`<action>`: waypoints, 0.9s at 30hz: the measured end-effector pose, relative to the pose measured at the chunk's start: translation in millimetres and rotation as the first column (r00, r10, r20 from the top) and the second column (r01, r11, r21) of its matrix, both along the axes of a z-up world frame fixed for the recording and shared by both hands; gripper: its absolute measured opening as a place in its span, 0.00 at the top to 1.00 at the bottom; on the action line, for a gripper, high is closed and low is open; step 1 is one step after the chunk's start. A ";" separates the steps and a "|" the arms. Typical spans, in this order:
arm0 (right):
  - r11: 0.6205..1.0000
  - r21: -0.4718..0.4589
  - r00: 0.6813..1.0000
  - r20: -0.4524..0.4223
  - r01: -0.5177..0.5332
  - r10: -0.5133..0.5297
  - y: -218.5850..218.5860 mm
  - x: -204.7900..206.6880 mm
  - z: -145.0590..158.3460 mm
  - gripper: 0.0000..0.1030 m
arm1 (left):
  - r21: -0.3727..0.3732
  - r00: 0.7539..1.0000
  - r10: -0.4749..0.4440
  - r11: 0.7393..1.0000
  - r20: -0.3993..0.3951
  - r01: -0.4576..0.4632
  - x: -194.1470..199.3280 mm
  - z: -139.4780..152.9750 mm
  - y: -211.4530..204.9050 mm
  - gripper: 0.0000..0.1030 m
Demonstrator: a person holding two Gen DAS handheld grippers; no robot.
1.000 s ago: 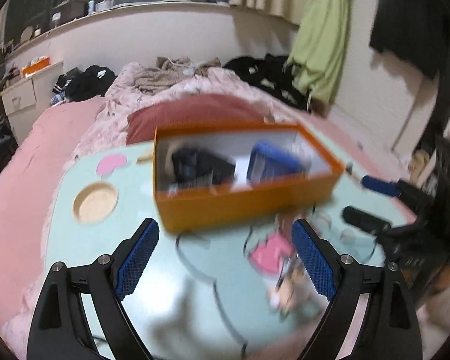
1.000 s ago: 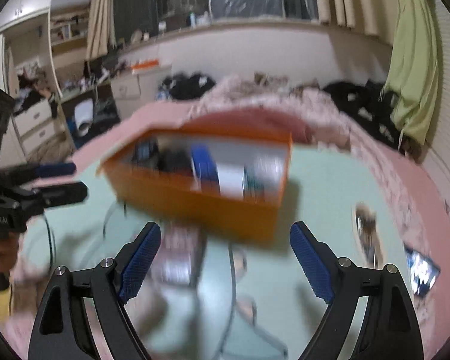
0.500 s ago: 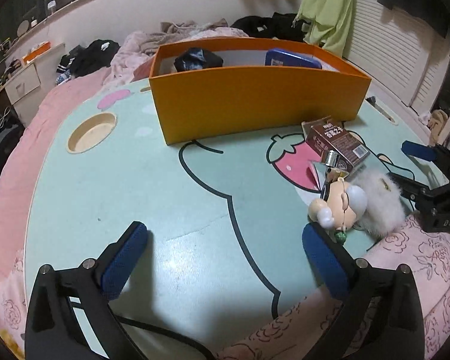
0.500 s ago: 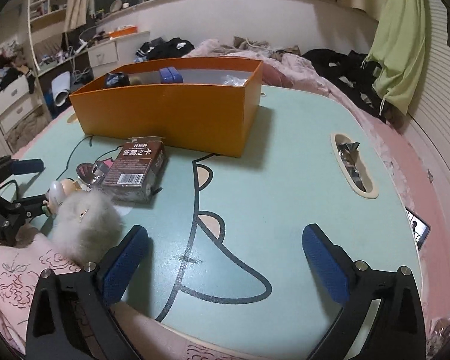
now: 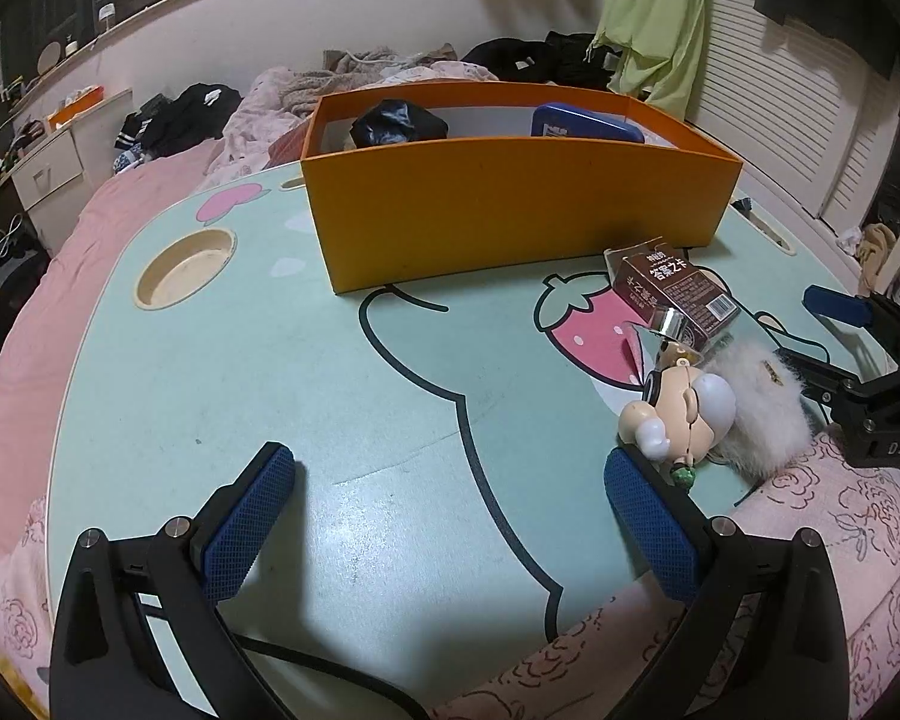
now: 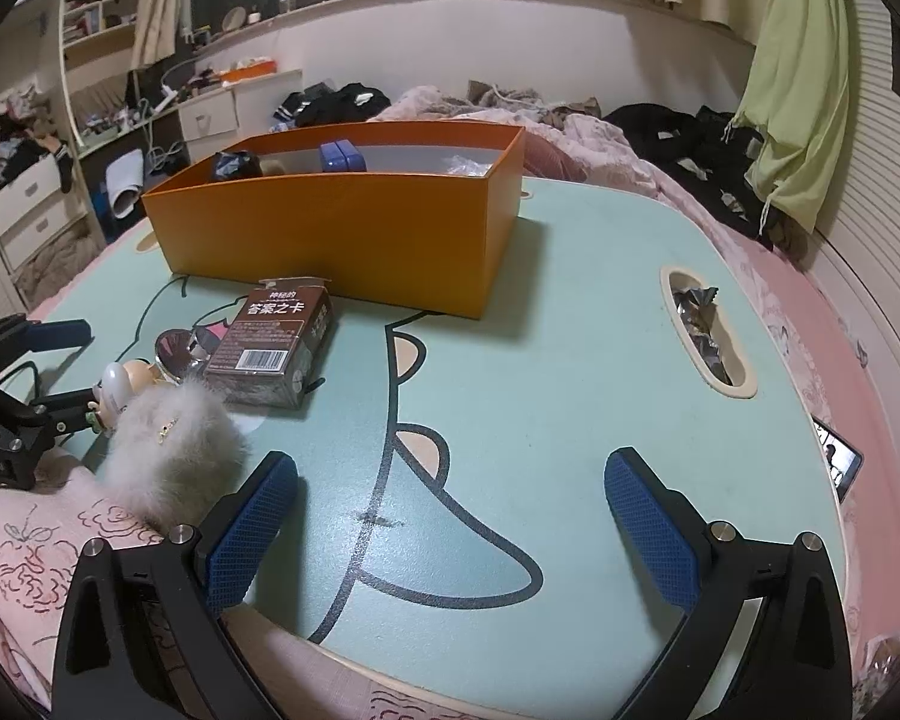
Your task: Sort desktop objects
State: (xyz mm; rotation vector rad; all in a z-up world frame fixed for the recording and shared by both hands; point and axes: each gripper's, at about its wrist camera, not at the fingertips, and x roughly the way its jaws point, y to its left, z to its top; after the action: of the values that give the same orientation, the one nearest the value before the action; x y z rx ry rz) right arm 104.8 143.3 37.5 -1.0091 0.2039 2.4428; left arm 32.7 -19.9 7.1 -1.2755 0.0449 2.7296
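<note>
The brown card box [image 6: 273, 343] lying on the bench reads "神秘的 答案之卡" above a barcode. The right hand-held gripper [image 5: 834, 339] body shows what looks like "DAS".

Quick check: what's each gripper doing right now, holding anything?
Left gripper: jaws open, holding nothing.
Right gripper: jaws open, holding nothing.

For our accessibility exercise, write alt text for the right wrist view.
An open claw hovers empty over a mint cartoon-print table. Behind it stands an orange box; to the left lie a brown card box, a fluffy white pouch and a small figurine.
</note>
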 end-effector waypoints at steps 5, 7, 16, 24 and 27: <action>1.000 0.000 1.000 0.000 0.000 0.000 -0.1 0.1 -0.2 0.00 | 0.000 1.000 0.000 1.000 0.000 0.000 0.3 0.2 -0.2 0.00; 1.000 0.000 1.000 -0.002 0.000 0.000 -0.2 0.2 -0.3 0.00 | 0.000 1.000 0.000 1.000 0.000 0.000 0.4 0.3 -0.3 0.00; 0.999 -0.012 0.989 -0.139 -0.046 0.044 -7.3 15.7 17.9 0.23 | 0.001 1.000 -0.001 1.000 -0.001 0.001 1.3 0.4 -0.4 0.00; 0.947 -0.027 0.944 -0.092 -0.322 0.318 -57.4 -22.1 38.5 0.23 | 0.002 1.000 -0.001 1.000 -0.003 0.001 4.5 -1.7 -0.2 0.00; 0.932 -0.070 0.934 0.019 -0.355 0.357 -64.4 -42.4 20.5 0.26 | 0.002 1.000 -0.001 1.000 -0.002 0.001 4.9 -2.4 -0.6 0.00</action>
State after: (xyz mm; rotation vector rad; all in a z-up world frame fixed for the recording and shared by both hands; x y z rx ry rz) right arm 62.4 78.9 57.9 -1.2021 0.0966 2.7580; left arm 37.6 -20.5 4.7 -1.2724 0.0433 2.7297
